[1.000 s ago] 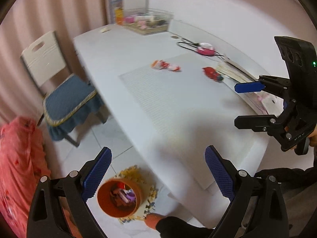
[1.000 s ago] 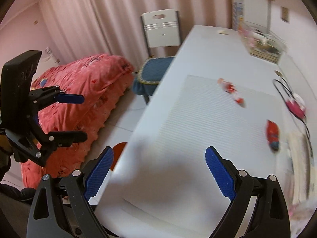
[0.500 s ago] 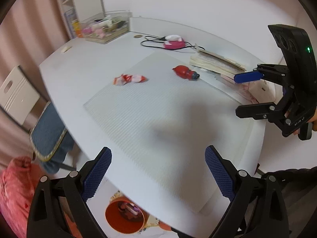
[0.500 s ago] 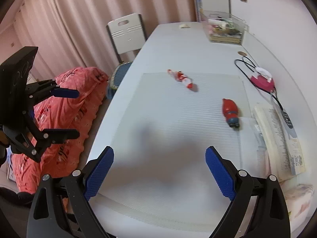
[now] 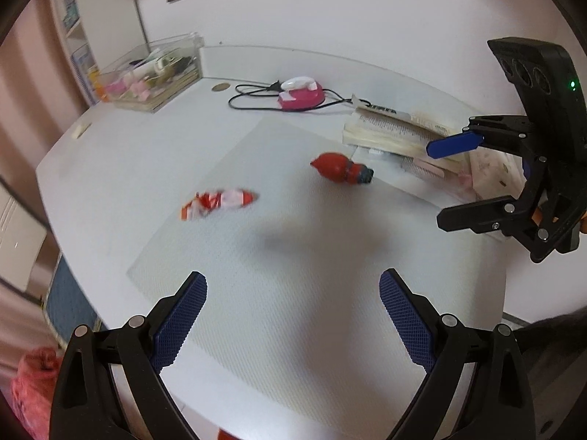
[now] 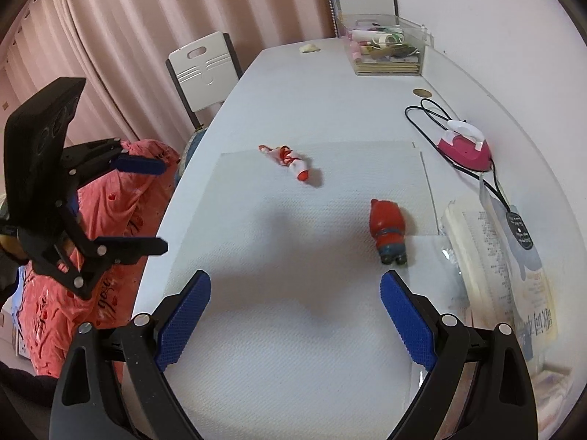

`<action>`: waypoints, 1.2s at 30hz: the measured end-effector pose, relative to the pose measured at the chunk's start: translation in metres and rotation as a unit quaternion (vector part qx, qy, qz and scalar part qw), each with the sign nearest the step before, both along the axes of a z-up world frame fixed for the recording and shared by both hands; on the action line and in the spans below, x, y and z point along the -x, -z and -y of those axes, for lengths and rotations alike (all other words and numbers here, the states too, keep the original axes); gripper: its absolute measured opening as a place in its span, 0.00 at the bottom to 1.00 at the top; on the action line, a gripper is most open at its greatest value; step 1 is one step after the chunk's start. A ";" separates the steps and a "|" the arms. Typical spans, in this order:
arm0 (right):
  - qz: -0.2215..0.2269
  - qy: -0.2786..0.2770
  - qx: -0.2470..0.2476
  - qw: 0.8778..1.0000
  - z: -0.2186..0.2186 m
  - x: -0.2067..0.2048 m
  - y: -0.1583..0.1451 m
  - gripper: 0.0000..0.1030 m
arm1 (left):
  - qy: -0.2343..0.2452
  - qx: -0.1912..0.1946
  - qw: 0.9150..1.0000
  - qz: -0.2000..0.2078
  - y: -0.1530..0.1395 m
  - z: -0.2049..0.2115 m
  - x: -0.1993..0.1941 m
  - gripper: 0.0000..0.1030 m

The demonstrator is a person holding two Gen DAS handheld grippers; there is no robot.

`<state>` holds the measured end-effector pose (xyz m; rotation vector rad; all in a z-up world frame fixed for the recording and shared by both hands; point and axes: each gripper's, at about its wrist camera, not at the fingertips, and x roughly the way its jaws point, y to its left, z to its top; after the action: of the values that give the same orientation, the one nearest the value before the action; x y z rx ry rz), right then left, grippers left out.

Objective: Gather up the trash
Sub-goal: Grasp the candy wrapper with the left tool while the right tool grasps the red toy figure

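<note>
wrapper: crumpled red-white wrapper (image 5: 219, 201) lies on the mat (image 5: 293, 256), mid-table (image 5: 121, 154), untouched
bottle: small red bottle (image 5: 341, 169) on its side, near the books (image 5: 400, 134)
change: left view has swung up from the floor bin to the table, so the next pickup is starting
left tool (image 5: 291, 324): wide, empty
right tool (image 6: 293, 324): wide, empty

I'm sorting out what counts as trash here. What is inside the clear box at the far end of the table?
The clear box holds a jumble of small pink, white and green items above a stack of flat paper or books. What each item is, and anything buried beneath, cannot be told.
</note>
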<state>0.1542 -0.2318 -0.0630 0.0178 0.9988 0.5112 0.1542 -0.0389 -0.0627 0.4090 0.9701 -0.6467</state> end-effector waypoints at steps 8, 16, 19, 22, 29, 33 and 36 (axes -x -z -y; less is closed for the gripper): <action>-0.002 0.016 0.000 1.000 0.010 -0.031 0.016 0.89 | 0.059 -0.015 0.998 0.018 0.009 0.004 -0.053 0.91; -0.016 0.030 0.003 0.999 0.007 -0.070 0.047 0.89 | 0.154 -0.046 0.987 0.010 0.044 0.003 -0.118 0.91; -0.026 0.034 0.013 0.999 0.006 -0.085 0.060 0.87 | 0.176 -0.049 0.983 0.002 0.060 0.005 -0.138 0.91; -0.036 0.035 0.014 0.999 0.006 -0.097 0.073 0.84 | 0.196 -0.043 0.980 -0.007 0.074 0.007 -0.152 0.80; -0.044 0.039 0.042 0.997 0.006 -0.116 0.095 0.74 | 0.222 -0.028 0.974 -0.028 0.101 0.011 -0.167 0.64; -0.053 0.036 0.056 0.996 0.009 -0.124 0.105 0.73 | 0.246 -0.033 0.968 -0.028 0.111 0.018 -0.159 0.63; -0.050 0.030 0.068 0.996 0.010 -0.126 0.112 0.63 | 0.230 -0.017 0.973 -0.034 0.109 0.016 -0.163 0.59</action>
<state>0.2798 -0.2416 -0.1745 -0.0483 1.1256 0.3888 0.3168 -0.0553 -0.1720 0.6547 0.9579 -1.0690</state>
